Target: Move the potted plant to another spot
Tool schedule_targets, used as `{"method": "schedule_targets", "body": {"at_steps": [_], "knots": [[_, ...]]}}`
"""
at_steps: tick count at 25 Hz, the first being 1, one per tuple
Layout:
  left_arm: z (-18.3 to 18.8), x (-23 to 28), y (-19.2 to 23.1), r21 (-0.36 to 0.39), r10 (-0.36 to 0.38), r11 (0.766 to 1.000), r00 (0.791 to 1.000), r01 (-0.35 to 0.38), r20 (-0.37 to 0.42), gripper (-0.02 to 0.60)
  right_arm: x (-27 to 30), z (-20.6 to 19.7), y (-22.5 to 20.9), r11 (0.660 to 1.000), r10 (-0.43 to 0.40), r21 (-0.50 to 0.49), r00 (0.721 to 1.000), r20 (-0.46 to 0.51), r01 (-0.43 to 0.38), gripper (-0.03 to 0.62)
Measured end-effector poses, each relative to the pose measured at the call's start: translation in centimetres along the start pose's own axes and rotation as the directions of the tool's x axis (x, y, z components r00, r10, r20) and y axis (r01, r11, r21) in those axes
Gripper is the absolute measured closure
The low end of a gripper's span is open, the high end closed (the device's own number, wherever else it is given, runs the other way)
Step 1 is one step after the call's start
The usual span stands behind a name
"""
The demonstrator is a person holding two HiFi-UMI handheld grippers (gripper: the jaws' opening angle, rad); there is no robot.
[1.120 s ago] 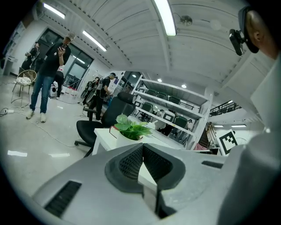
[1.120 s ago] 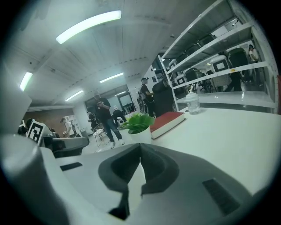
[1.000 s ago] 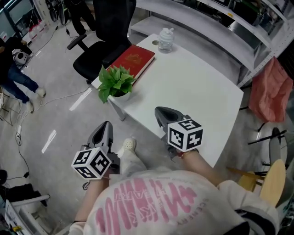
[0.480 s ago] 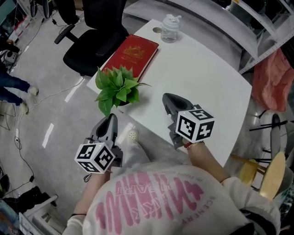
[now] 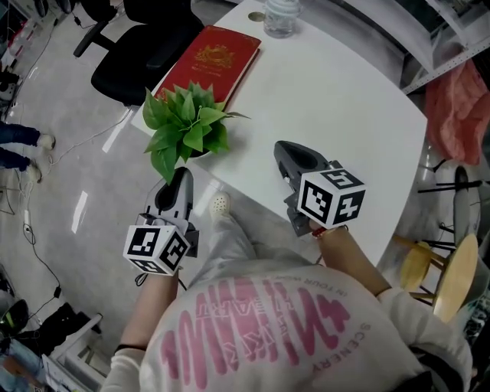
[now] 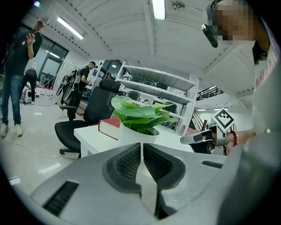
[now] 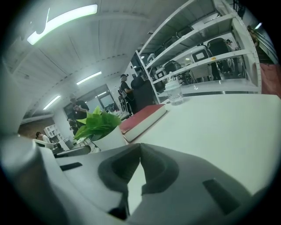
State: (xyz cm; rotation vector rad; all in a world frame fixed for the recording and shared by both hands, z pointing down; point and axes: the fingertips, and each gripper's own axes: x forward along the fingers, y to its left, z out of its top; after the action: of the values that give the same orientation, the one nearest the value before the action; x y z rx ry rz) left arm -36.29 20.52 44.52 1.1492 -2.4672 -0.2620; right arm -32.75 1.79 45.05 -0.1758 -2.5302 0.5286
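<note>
The potted plant (image 5: 187, 126), green leaves in a small white pot, stands at the near left corner of the white table (image 5: 344, 99). My left gripper (image 5: 178, 182) is shut and empty, just short of the table's edge and pointing at the pot (image 6: 131, 135) right ahead of it. My right gripper (image 5: 286, 150) is shut too, with nothing in it, over the table's near edge to the right of the plant (image 7: 97, 123). Each gripper view shows the jaws (image 6: 141, 147) (image 7: 139, 147) meeting at the tips. Neither gripper touches the plant.
A red book (image 5: 205, 60) lies behind the plant along the table's left side. A clear water bottle (image 5: 280, 15) stands at the far corner. A black office chair (image 5: 134, 46) is left of the table, shelving (image 7: 206, 48) behind it. People stand farther off (image 6: 17, 74).
Both grippers have moved forward and lower towards the table. The left one is now close in front of the pot. Both stayed shut.
</note>
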Motion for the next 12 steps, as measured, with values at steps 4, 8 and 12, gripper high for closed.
{"method": "schedule_targets", "body": {"at_steps": [4, 8, 12], "knots": [[-0.8, 0.3, -0.4, -0.004, 0.006, 1.0, 1.0, -0.006, -0.014, 0.574, -0.5, -1.1, -0.3, 1.0, -0.006, 0.008, 1.0, -0.01, 0.006, 0.588], [-0.7, 0.7, -0.6, -0.004, 0.009, 1.0, 1.0, -0.009, -0.004, 0.534, -0.9, -1.8, -0.3, 1.0, -0.011, 0.02, 1.0, -0.015, 0.011, 0.588], [-0.2, 1.3, -1.0, 0.016, 0.004, 1.0, 1.0, -0.003, -0.005, 0.503, -1.4, -2.3, -0.6, 0.999, -0.022, 0.041, 1.0, -0.013, 0.023, 0.588]]}}
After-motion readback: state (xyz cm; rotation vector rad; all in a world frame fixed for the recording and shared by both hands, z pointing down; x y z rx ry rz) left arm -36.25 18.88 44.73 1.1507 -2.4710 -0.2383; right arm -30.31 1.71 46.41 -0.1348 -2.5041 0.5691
